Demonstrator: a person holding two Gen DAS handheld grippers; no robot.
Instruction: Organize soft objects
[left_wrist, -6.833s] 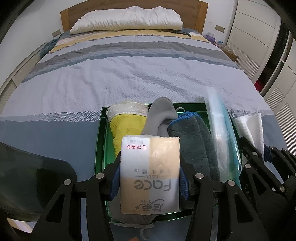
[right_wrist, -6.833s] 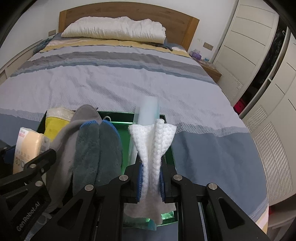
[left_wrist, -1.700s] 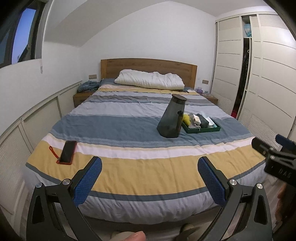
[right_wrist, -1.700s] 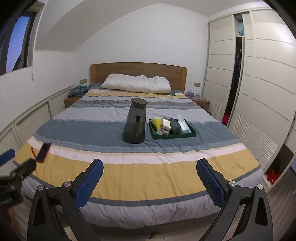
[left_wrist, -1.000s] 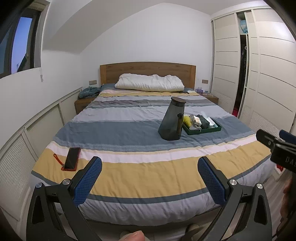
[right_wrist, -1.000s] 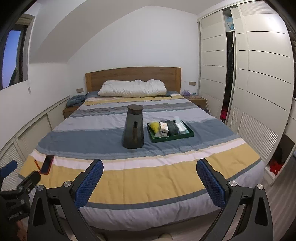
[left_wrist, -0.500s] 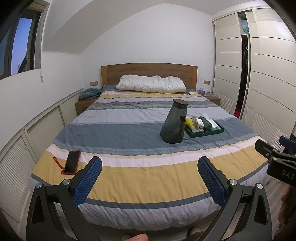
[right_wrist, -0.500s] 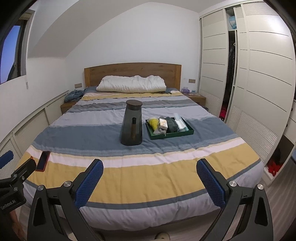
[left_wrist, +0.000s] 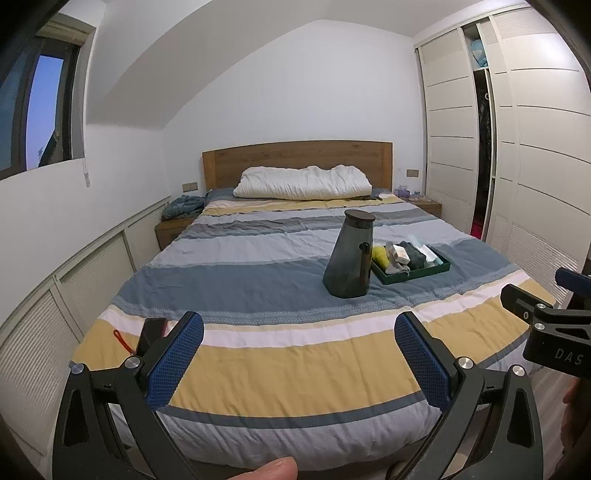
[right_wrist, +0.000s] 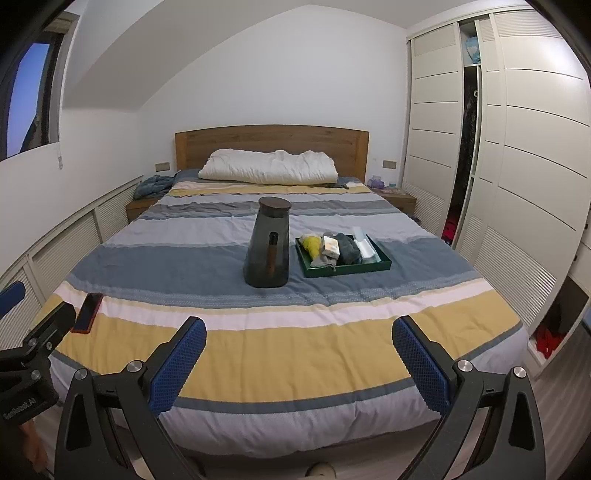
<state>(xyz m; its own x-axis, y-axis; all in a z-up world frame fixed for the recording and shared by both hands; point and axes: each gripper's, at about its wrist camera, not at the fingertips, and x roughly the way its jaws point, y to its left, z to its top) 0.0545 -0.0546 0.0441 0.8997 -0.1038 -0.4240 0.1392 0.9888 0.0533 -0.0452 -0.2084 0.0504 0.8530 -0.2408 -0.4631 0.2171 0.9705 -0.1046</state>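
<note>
**Soft items in tray, both claws empty at foot of bed**

Left wrist view: left gripper (left_wrist: 299, 350) is wide open, nothing betw. the blue pads (left_wrist: 175, 360). It hangs over the foot end of the bed (left_wrist: 258, 354), well apart from the work. The green tray (left_wrist: 417, 275) sits on the bed's right half, just beside a dark jug (left_wrist: 349, 260). In the tray, side by side: a yellow cloth (left_wrist: 380, 255), a tissue pack (left_wrist: 400, 253), a grey cloth (left_wrist: 415, 256), a clear bag (left_wrist: 428, 254). A phone (left_wrist: 151, 332) lies near the left pad.

Right wrist view: right gripper (right_wrist: 299, 350) also wide open and empty. The tray (right_wrist: 347, 273) has its long axis across the bed; the items stand in a row along it, each one pointing approx. toward the headboard (right_wrist: 271, 146).

Handling, my judgement: all items are light and soft, they squash and sag, so pinch at the middle of the folded bulk, not at a loose edge. The bag is prob. slippery. The task looks done or nearly done.
</note>
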